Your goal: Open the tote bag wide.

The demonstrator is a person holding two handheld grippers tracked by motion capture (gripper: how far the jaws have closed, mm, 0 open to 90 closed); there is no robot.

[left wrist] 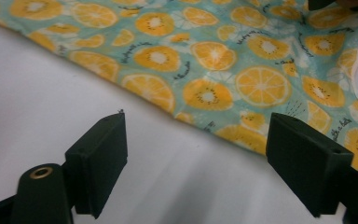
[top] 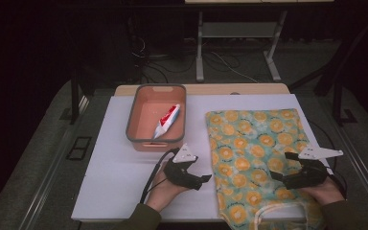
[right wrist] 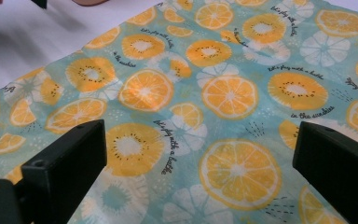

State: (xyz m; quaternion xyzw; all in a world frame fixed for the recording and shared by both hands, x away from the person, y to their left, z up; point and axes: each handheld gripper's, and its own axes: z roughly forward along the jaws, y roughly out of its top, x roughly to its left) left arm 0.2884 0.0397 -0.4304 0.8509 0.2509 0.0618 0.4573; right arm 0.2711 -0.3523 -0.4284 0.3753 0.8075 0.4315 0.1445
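An orange-slice print cloth bag lies flat on the right half of the white counter, its pale handle loop at the near edge by my right hand. My right gripper hovers over the bag's near right part, fingers spread wide and holding nothing; in the right gripper view the printed fabric lies between and beyond them. My left gripper sits just off the bag's left edge over bare counter, its fingers equally wide apart and empty, and the left gripper view shows the bag's hem running diagonally just ahead of them.

Farther back and to the left, a salmon-coloured tub with a grey rim holds a red-and-white toothpaste tube, well apart from both grippers.

I judge the step in hand to be taking hold of the bag. To do it well, I would bring each pair of fingers down low at the fabric's edge, so one finger slides under the top layer instead of pressing both layers flat, and close only once cloth sits between the pads. I would match the two sides' height, since thin fabric slips and bunches easily.
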